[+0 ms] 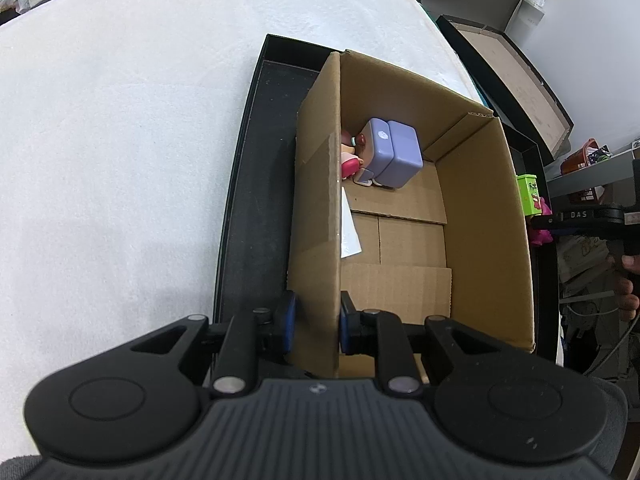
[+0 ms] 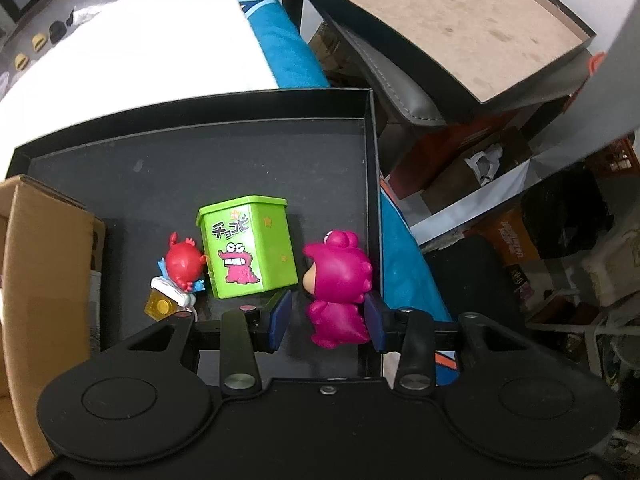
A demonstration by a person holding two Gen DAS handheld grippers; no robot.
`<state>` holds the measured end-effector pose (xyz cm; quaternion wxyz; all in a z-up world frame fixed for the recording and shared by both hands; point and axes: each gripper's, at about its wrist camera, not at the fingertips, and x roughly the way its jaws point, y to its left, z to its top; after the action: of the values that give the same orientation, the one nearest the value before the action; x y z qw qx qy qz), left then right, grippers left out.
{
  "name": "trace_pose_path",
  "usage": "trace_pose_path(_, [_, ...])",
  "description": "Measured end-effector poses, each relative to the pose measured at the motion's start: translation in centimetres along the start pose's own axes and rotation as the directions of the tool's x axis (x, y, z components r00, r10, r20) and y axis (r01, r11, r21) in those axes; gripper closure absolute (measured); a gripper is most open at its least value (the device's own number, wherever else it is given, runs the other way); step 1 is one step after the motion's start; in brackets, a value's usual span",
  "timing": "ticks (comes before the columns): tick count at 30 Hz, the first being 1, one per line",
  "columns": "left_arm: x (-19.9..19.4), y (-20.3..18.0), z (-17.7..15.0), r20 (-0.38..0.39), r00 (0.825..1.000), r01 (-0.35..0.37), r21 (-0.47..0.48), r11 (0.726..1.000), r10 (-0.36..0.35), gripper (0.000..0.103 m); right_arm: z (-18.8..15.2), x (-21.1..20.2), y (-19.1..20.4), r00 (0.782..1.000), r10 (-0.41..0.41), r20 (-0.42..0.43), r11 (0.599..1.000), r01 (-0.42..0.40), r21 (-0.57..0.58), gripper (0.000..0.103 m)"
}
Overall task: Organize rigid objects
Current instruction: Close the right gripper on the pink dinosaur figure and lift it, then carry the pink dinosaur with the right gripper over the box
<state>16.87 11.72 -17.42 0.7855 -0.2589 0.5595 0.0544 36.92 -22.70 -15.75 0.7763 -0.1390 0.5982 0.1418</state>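
We judge the task partly done. The cardboard box (image 1: 420, 216) stands in the black tray (image 1: 256, 200) and already holds a lilac block figure (image 1: 394, 152) and a pink-red figure (image 1: 350, 160) at its far end. Our left gripper (image 1: 318, 324) pinches the box's near left wall. Three items remain on the tray's right side: the green tin (image 2: 248, 246), the red figure (image 2: 182, 270) and the magenta figure (image 2: 340, 288). Our right gripper (image 2: 328, 320) brackets the magenta figure, jaws wide, not yet closed.

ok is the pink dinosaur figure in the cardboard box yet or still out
Out. The pink dinosaur figure stands upright on the black tray, between the right gripper's open jaws; the cardboard box sits to the left.
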Motion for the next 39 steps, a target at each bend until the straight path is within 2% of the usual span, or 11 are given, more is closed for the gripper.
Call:
trace_pose_path(3, [0.0, 0.0, 0.0, 0.000, 1.000, 0.000, -0.001, 1.000, 0.000, 0.083, 0.0, 0.9, 0.2, 1.000, -0.010, -0.013, 1.000, 0.010, -0.002, 0.064])
trace_pose_path(7, [0.1, 0.0, 0.0, 0.000, 1.000, 0.000, 0.000, 1.000, 0.000, 0.083, -0.3, 1.7, 1.3, 0.998, -0.063, -0.001, 0.997, 0.063, -0.054, 0.067])
trace_pose_path(8, [0.1, 0.0, 0.0, 0.000, 1.000, -0.001, -0.001, 1.000, 0.001, 0.083, -0.3, 1.7, 1.5, 0.997, -0.071, -0.002, 0.996, 0.071, -0.062, 0.071])
trace_pose_path(9, [0.2, 0.0, 0.0, -0.001, 1.000, -0.001, -0.002, 1.000, 0.001, 0.083, -0.4, 1.8, 1.6, 0.997, -0.072, -0.008, 0.996, 0.072, -0.059, 0.072])
trace_pose_path(22, [0.2, -0.2, 0.0, -0.002, 1.000, -0.003, -0.001, 1.000, 0.003, 0.083, -2.7, 0.5, 1.0, 1.000, -0.003, -0.029, 1.000, 0.002, -0.009, 0.072])
trace_pose_path(31, [0.1, -0.2, 0.0, 0.000, 1.000, -0.003, 0.002, 1.000, 0.003, 0.083, -3.8, -2.4, 1.6, 0.998, 0.060, 0.007, 0.998, -0.060, 0.007, 0.072])
trace_pose_path(39, [-0.1, -0.2, -0.1, 0.002, 1.000, 0.004, -0.001, 1.000, -0.004, 0.083, -3.8, -5.4, 2.6, 0.995, 0.084, 0.049, 0.996, -0.083, -0.019, 0.072])
